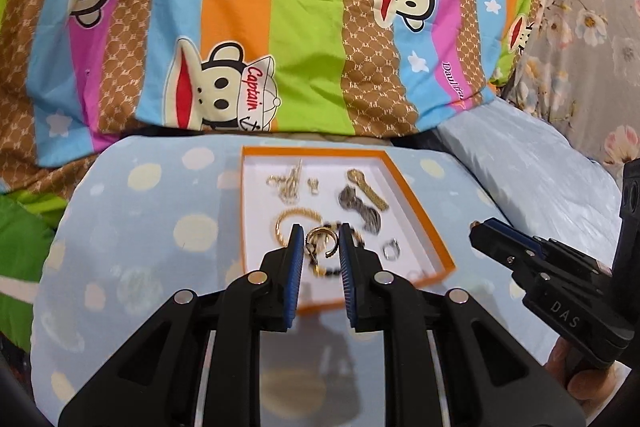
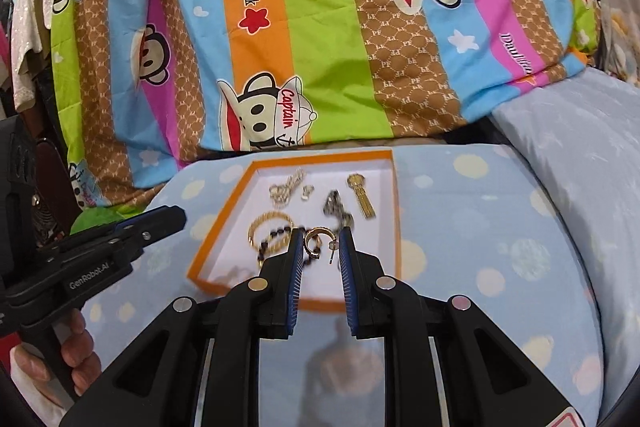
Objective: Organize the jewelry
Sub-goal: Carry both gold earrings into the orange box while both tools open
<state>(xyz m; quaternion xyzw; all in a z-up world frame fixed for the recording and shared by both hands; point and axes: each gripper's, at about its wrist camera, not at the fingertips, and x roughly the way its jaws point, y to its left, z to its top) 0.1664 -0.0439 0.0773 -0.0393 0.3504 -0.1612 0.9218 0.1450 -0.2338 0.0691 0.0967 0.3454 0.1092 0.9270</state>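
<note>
An orange-rimmed white tray (image 1: 416, 203) (image 2: 224, 223) lies on a pale blue dotted cushion and holds several pieces of jewelry. A gold hoop earring (image 1: 320, 241) (image 2: 316, 239) lies near the tray's front, over a dark beaded bracelet (image 2: 276, 237). A gold bangle (image 1: 296, 217) (image 2: 268, 223), a gold strap piece (image 1: 366, 189) (image 2: 362, 197), a dark chain (image 1: 358, 209) and a small silver ring (image 1: 390, 249) lie around it. My left gripper (image 1: 320, 237) is open above the hoop. My right gripper (image 2: 320, 239) is open above the same spot.
A striped cartoon-monkey quilt (image 1: 280, 19) rises behind the tray. A pale blue pillow (image 2: 572, 163) lies to the right. A silver chain cluster (image 1: 288, 183) and a small charm (image 1: 313, 185) lie at the tray's far side.
</note>
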